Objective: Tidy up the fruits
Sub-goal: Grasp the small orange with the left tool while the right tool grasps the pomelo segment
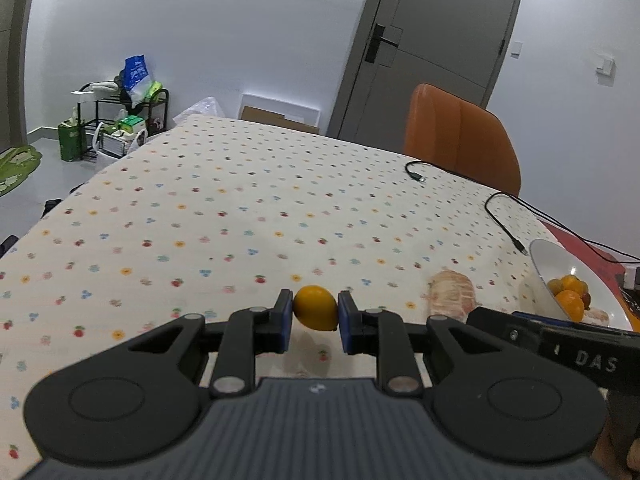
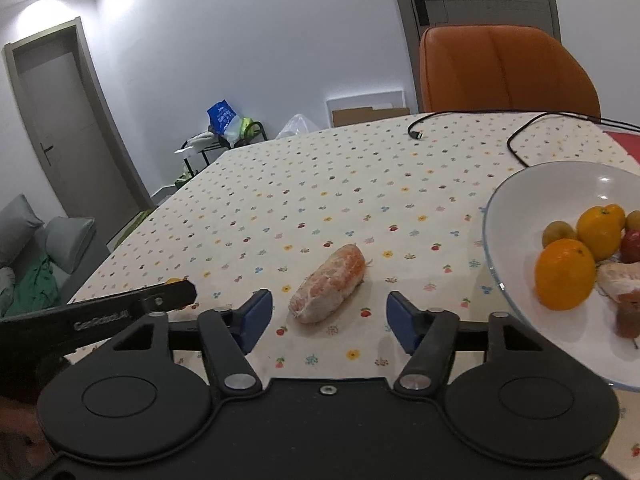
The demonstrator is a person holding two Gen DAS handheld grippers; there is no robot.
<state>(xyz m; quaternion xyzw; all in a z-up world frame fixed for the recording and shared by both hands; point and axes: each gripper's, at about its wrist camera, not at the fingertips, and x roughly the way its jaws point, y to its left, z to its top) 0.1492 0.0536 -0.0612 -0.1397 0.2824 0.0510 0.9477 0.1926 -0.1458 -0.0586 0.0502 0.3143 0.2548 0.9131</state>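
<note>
My left gripper (image 1: pixel 315 312) is shut on a small yellow citrus fruit (image 1: pixel 316 308), held just above the dotted tablecloth. A peeled pink-white citrus segment (image 2: pixel 328 290) lies on the cloth between and just ahead of my right gripper (image 2: pixel 329 316), whose blue pads stand wide apart, open and empty. The same segment (image 1: pixel 452 294) shows to the right in the left wrist view. A white bowl (image 2: pixel 504 216) at the right holds oranges (image 2: pixel 564 274), smaller fruits and peeled pieces; the bowl (image 1: pixel 552 256) also shows in the left wrist view. The left gripper's side (image 2: pixel 120 304) appears at the left.
Two black cables (image 2: pixel 516 140) lie across the far right of the table. An orange chair (image 2: pixel 504 72) stands behind the table. A red mat (image 2: pixel 624 140) sits at the right edge. A shelf with bags (image 1: pixel 120 120) stands on the floor beyond the left end.
</note>
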